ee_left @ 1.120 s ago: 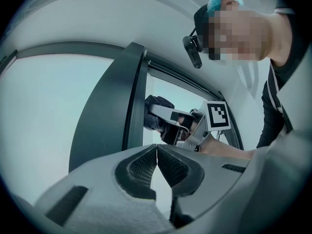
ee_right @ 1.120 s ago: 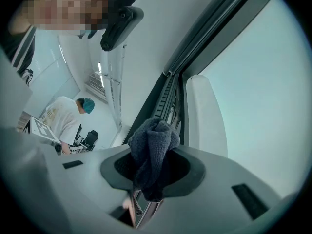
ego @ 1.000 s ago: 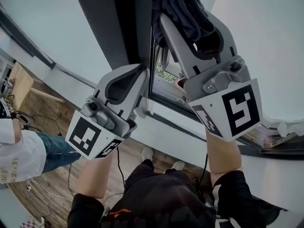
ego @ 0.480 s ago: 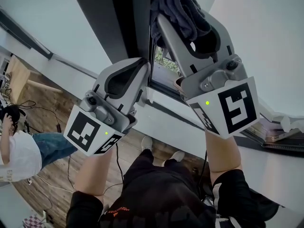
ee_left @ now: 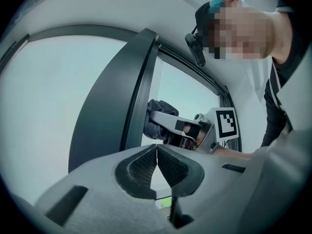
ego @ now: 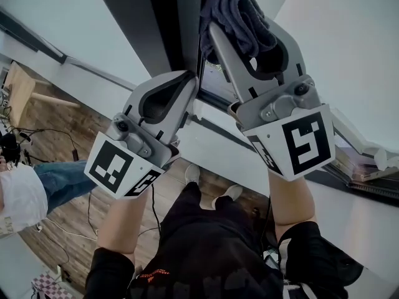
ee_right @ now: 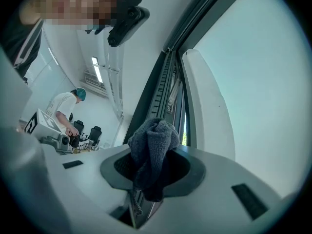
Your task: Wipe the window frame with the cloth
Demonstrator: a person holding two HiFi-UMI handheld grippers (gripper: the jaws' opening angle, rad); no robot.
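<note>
A dark grey cloth (ego: 240,14) is bunched between the fingers of my right gripper (ego: 242,28), which is shut on it. The wad presses against the inner edge of the dark window frame (ego: 168,23), at the gap of the slightly open sash. The right gripper view shows the cloth (ee_right: 153,145) bulging out of the right gripper (ee_right: 153,155), with the frame channel (ee_right: 165,82) just beyond. My left gripper (ego: 192,81) is shut and empty, its tips at the frame's lower part, left of and below the cloth. In the left gripper view, its shut tips (ee_left: 157,147) point at the frame (ee_left: 117,96) and cloth (ee_left: 158,115).
A white sill (ego: 224,148) runs below the window. Stacked flat items (ego: 368,167) lie on the ledge at right. Cables lie on the wooden floor (ego: 56,123), and a person (ego: 25,192) stands at far left. Another person (ee_right: 63,106) works in the room behind.
Both grippers have edged slightly upward along the frame, the left one more. The cloth stays gripped. The person at the lower left has shifted.
</note>
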